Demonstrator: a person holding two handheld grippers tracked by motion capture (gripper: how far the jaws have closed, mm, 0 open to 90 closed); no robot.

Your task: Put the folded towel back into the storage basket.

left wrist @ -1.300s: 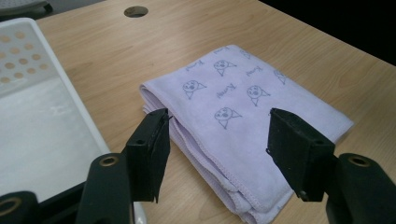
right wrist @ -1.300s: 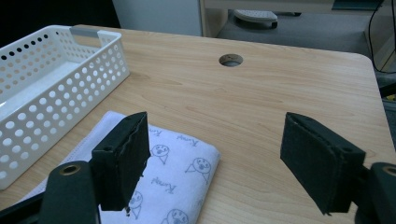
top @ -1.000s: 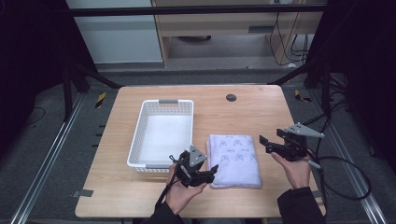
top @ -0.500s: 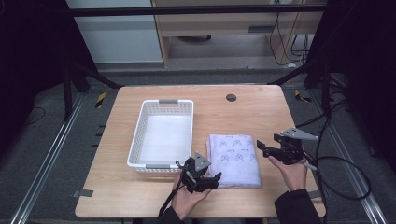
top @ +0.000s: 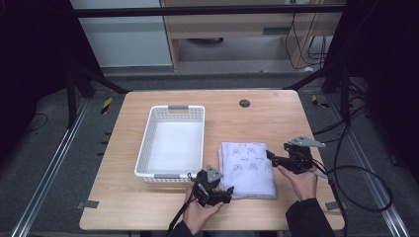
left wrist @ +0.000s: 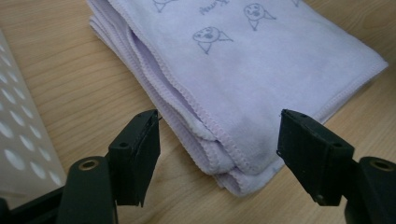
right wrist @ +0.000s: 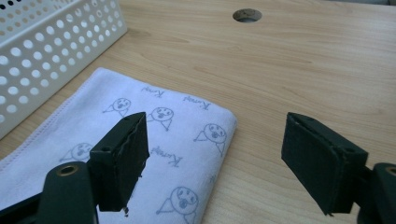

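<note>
From above, you are holding the left gripper (top: pixel 228 190) at the near left corner of the folded lilac towel (top: pixel 248 170), and the right gripper (top: pixel 271 156) at its right edge; the white basket (top: pixel 173 143) is sitting just left of the towel.

In the left gripper view, your jaws have just been opening and are standing wide, the towel's corner (left wrist: pixel 233 158) lying between them, untouched.

In the right gripper view, your jaws are gaping wide, straddling the towel's edge (right wrist: pixel 219 140) without pressing it.
</note>
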